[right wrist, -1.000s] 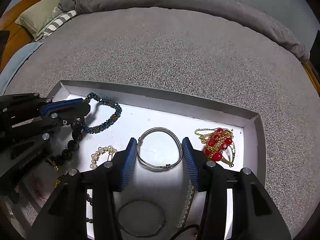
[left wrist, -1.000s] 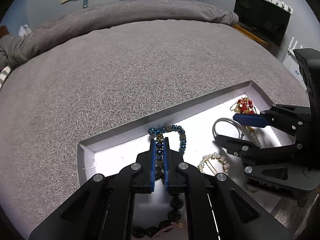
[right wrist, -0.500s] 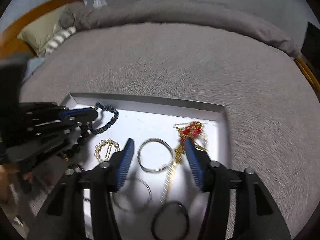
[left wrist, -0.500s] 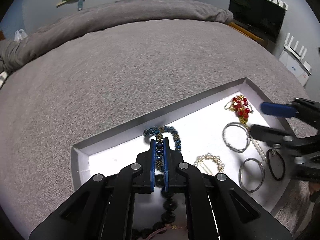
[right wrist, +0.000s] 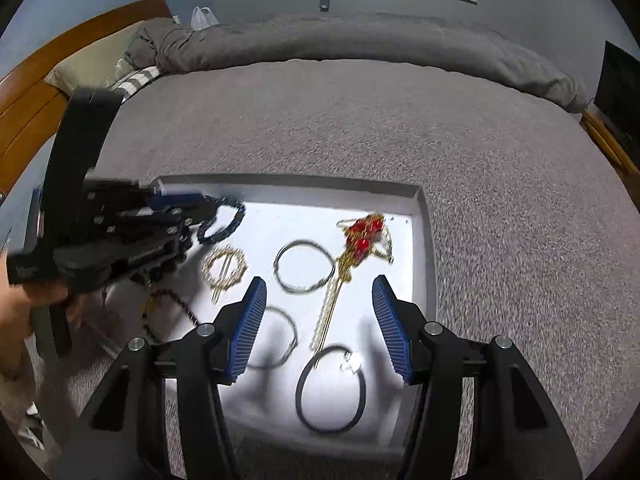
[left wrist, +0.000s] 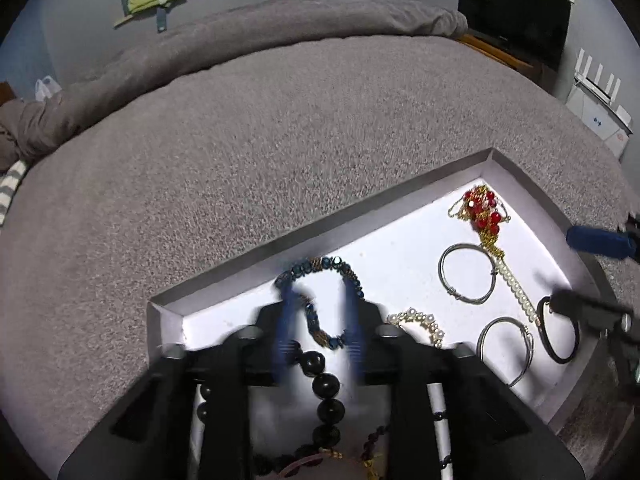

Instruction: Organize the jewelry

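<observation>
Blue bead bracelet [left wrist: 320, 300] just let go — left hand-held gripper [left wrist: 319, 344] opening, pads off it; right hand-held gripper [right wrist: 320, 328] apart, empty over tray [right wrist: 426, 240]. Looks placed.

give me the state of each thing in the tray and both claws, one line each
left claw: jaws opening, blue bead bracelet between them
right claw: open, holding nothing
blue bead bracelet: lying in the tray
tray: on the bed, uncovered
black ring: flat in the tray
red bead chain: bunched up
</observation>
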`<state>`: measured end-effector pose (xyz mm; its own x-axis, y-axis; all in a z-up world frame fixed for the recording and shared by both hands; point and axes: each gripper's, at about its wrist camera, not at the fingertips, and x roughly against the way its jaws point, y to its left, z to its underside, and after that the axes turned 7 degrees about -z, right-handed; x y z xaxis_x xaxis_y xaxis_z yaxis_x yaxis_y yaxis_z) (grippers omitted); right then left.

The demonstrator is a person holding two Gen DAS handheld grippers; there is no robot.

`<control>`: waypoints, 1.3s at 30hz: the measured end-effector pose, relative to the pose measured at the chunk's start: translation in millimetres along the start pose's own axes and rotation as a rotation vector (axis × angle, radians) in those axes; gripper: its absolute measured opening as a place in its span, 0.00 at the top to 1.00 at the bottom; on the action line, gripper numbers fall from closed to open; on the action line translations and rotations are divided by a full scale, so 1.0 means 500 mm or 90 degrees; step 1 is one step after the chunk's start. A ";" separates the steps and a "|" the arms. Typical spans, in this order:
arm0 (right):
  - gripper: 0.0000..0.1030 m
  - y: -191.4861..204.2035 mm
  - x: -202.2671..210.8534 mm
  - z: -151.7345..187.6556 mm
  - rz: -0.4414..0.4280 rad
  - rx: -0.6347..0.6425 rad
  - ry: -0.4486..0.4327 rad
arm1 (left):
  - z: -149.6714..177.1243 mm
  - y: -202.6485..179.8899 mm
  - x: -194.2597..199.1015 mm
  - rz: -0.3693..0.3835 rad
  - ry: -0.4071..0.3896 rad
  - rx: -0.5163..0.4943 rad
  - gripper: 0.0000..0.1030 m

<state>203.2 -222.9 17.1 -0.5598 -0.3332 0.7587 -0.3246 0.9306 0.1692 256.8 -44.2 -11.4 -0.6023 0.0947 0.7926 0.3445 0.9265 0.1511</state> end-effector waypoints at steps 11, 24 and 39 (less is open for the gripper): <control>0.29 0.014 0.045 0.058 0.023 0.013 -0.019 | 0.005 -0.004 0.054 -0.031 -0.041 0.012 0.26; 0.05 0.027 0.169 0.138 0.019 -0.040 -0.057 | 0.148 0.010 0.307 -0.088 -0.116 0.061 0.03; 0.05 0.061 0.203 0.111 0.097 -0.111 -0.029 | 0.233 0.013 0.314 -0.156 -0.003 0.178 0.03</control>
<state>94.2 -236.7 64.0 -0.6275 -0.1897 0.7551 -0.0996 0.9814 0.1639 80.8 19.1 45.2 -0.6465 -0.1415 0.7496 -0.0208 0.9856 0.1681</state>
